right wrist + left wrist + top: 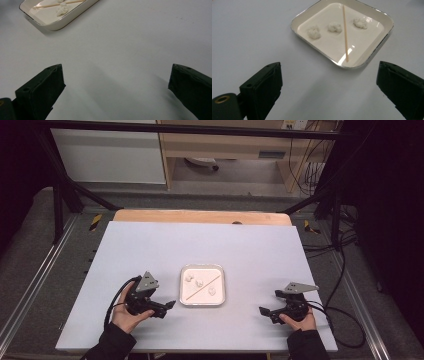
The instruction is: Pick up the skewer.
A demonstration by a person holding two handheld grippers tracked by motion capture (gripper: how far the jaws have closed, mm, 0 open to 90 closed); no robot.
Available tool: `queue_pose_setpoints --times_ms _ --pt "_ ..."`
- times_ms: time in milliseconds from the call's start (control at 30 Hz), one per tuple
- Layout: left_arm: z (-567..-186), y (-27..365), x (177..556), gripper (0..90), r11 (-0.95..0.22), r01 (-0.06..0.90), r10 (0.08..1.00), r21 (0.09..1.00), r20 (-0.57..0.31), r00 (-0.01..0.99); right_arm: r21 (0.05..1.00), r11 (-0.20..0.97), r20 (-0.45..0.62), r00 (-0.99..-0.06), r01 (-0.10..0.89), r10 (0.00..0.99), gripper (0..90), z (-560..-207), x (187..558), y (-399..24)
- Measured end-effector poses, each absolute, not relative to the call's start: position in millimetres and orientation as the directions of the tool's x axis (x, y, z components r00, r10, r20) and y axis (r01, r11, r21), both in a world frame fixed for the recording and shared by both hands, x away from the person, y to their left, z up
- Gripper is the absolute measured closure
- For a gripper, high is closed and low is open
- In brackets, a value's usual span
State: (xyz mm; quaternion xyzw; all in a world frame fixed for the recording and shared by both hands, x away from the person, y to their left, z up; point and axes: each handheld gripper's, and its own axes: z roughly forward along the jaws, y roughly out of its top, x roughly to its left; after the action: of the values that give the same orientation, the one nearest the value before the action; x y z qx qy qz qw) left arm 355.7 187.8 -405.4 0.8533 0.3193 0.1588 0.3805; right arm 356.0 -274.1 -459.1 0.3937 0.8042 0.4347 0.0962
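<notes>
White square ceramic tray [184, 292], holding a thin wooden skewer [345, 35] and three white lumps [313, 32], is flanked on the tabletop [150, 245] by left tongs [169, 306] and right tongs [263, 311], both wide open and empty; approach is judged pending, the skewer to be grasped next.

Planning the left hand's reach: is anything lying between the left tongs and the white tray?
Nothing. In the left gripper view, bare white table runs from the open left tongs to the tray; the high view agrees.
</notes>
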Motion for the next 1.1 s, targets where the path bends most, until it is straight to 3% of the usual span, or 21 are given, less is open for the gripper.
queue_pose_setpoints --times_ms 600,833,933,1100 --pt "-406 141 376 12.8 -0.551 0.437 0.647 0.711 0.033 0.761 0.775 0.312 0.189 -0.673 0.549 0.715 0.7 -459 356 -274" --pt "-410 125 381 25.6 -0.586 0.432 0.646 0.686 0.072 0.760 0.774 0.313 0.191 -0.674 0.551 0.713 0.7 -459 356 -274" --pt "-413 119 383 27.7 -0.601 0.433 0.638 0.672 0.076 0.767 0.773 0.313 0.192 -0.674 0.551 0.713 0.7 -459 356 -274" --pt "-418 111 386 38.4 -0.612 0.442 0.625 0.656 0.057 0.779 0.774 0.314 0.191 -0.676 0.550 0.712 0.8 -459 356 -274"
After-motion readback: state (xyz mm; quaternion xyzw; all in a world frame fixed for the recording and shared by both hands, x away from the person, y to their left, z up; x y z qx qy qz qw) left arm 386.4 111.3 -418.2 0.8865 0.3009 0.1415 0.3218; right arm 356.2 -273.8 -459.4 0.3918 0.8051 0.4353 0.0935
